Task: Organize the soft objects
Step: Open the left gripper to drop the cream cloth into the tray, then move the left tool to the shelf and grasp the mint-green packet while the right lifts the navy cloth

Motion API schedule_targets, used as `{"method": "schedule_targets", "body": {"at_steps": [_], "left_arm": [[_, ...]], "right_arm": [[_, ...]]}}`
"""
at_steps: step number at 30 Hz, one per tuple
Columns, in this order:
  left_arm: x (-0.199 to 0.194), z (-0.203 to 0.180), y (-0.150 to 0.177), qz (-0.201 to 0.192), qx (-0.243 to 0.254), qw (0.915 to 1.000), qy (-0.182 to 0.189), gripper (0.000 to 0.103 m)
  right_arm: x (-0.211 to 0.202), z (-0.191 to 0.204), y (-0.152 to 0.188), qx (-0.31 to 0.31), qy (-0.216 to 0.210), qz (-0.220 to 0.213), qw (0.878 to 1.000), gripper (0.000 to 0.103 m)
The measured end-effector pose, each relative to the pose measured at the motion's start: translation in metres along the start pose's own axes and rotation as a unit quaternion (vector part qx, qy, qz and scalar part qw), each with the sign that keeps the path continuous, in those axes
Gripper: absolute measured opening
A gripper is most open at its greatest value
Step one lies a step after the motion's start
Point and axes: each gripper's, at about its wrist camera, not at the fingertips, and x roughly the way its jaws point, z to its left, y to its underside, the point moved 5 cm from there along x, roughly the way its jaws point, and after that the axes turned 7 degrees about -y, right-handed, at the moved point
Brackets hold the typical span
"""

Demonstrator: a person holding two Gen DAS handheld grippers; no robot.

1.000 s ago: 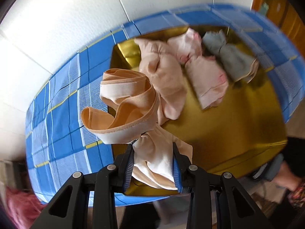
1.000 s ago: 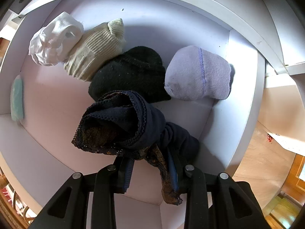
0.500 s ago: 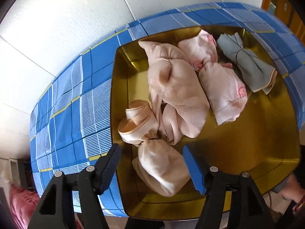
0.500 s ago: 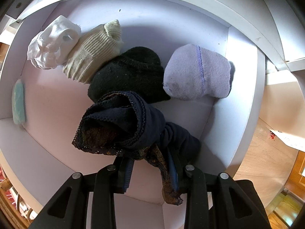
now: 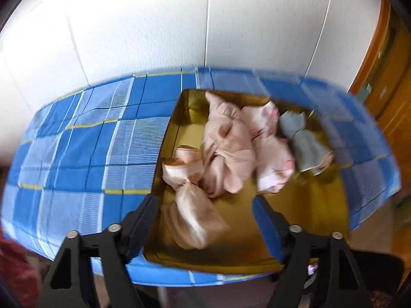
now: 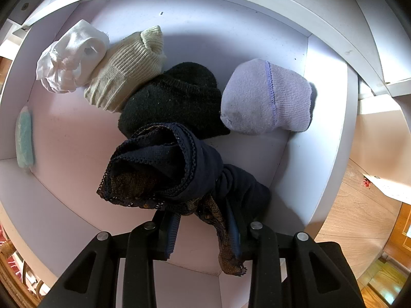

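Note:
In the left wrist view a peach knotted garment [image 5: 191, 215] with a looped waistband lies in the gold tray [image 5: 305, 220]. My left gripper [image 5: 205, 220] hovers over it, jaws opening, pads clear of the cloth. Beside it lie a larger beige bundle [image 5: 226, 151], a pink bundle [image 5: 272, 164] and a grey bundle [image 5: 305, 143]. In the right wrist view my right gripper [image 6: 204, 231] is shut on a dark navy lace-trimmed garment [image 6: 164, 172], held above a white drawer [image 6: 321, 138].
The tray rests on a blue checked cloth [image 5: 77, 154] against a white wall. The drawer holds a white bundle [image 6: 70, 56], a cream ribbed sock roll [image 6: 125, 69], a black knit roll [image 6: 177, 102], a lilac sock roll [image 6: 264, 97] and a pale green item [image 6: 24, 138].
My left gripper let go of the peach garment, which now lies in the tray, and its jaws spread wide while it drew back and up. The right gripper and its navy garment stayed still.

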Motion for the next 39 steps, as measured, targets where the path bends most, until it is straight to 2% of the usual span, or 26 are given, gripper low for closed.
{"method": "schedule_targets", "body": {"at_steps": [5, 10, 16, 22, 29, 34, 39], "left_arm": [[-0.032, -0.004, 0.029, -0.036, -0.019, 0.9987, 0.03, 0.081], [-0.055, -0.001, 0.063, -0.069, -0.052, 0.9957, 0.034, 0.085], [-0.044, 0.007, 0.113, -0.052, -0.09, 0.9941, 0.028, 0.093], [0.001, 0.011, 0.17, 0.029, -0.132, 0.9904, 0.028, 0.093], [0.056, 0.006, 0.223, 0.129, -0.169, 0.977, 0.018, 0.093], [0.093, 0.004, 0.255, 0.201, -0.181, 0.9627, 0.004, 0.093], [0.128, 0.011, 0.283, 0.276, -0.203, 0.9396, -0.012, 0.093]], "right_arm": [[0.001, 0.002, 0.001, -0.006, 0.006, -0.001, 1.0, 0.035], [0.001, 0.008, 0.003, -0.019, 0.018, -0.001, 1.0, 0.035], [0.002, 0.013, 0.009, -0.028, 0.028, 0.001, 0.999, 0.036], [0.007, 0.017, 0.013, -0.039, 0.045, 0.008, 0.998, 0.037], [0.014, 0.021, 0.021, -0.048, 0.069, 0.015, 0.996, 0.038], [0.017, 0.02, 0.026, -0.045, 0.076, 0.02, 0.996, 0.04], [0.024, 0.012, 0.025, -0.048, 0.075, 0.023, 0.996, 0.041]]}}
